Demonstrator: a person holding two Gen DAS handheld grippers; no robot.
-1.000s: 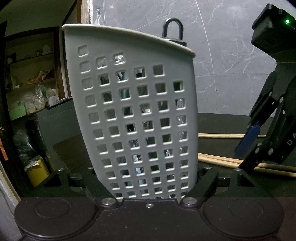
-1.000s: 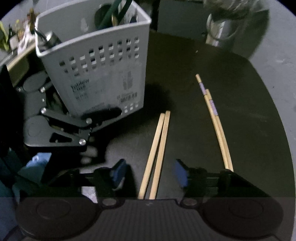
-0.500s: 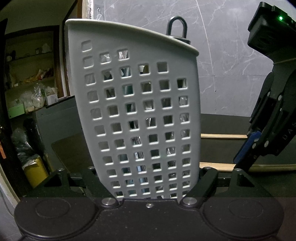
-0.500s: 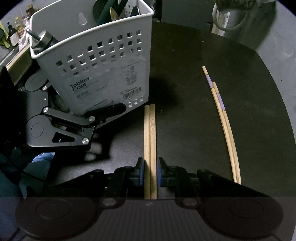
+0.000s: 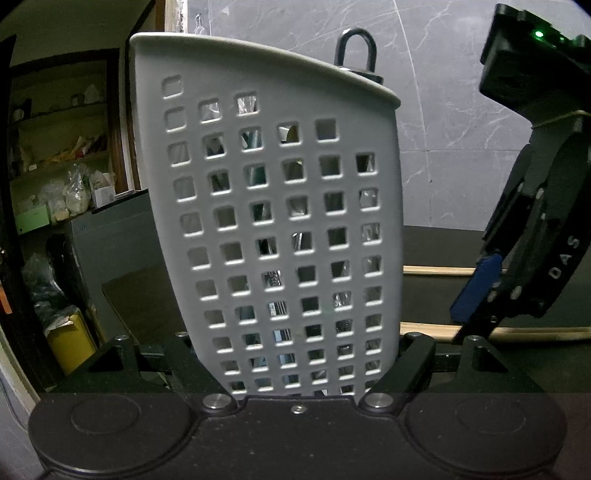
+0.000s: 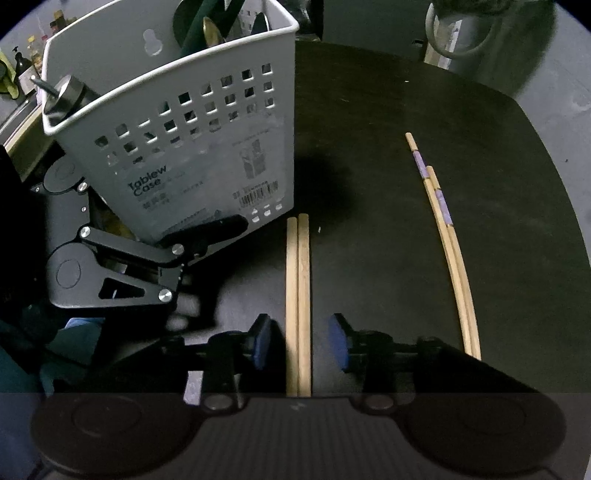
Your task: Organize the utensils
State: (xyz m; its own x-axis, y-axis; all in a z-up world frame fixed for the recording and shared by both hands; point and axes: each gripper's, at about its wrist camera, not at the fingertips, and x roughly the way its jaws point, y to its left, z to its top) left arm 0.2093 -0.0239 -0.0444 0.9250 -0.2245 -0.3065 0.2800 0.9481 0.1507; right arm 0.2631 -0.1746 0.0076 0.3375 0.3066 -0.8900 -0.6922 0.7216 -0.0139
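A grey perforated utensil basket (image 5: 277, 221) stands tilted on the black table, with several utensils inside. My left gripper (image 5: 303, 369) is shut on its lower walls; one of its black fingers (image 6: 207, 230) lies against the labelled side of the basket (image 6: 207, 147). A plain pair of wooden chopsticks (image 6: 298, 295) lies side by side on the table. My right gripper (image 6: 301, 341) straddles them, jaws opening, blue pads clear of the wood on both sides. Its blue pad (image 5: 476, 291) shows at the right of the left wrist view.
A second pair of chopsticks (image 6: 450, 251) with purple bands lies further right on the round black table (image 6: 369, 147). A grey mug (image 6: 458, 33) stands at the table's far edge. Shelves and a yellow bin (image 5: 70, 343) are beyond the table on the left.
The right gripper closed on the plain chopsticks, squaring them together, then spread its jaws apart again. The basket and left gripper stayed put.
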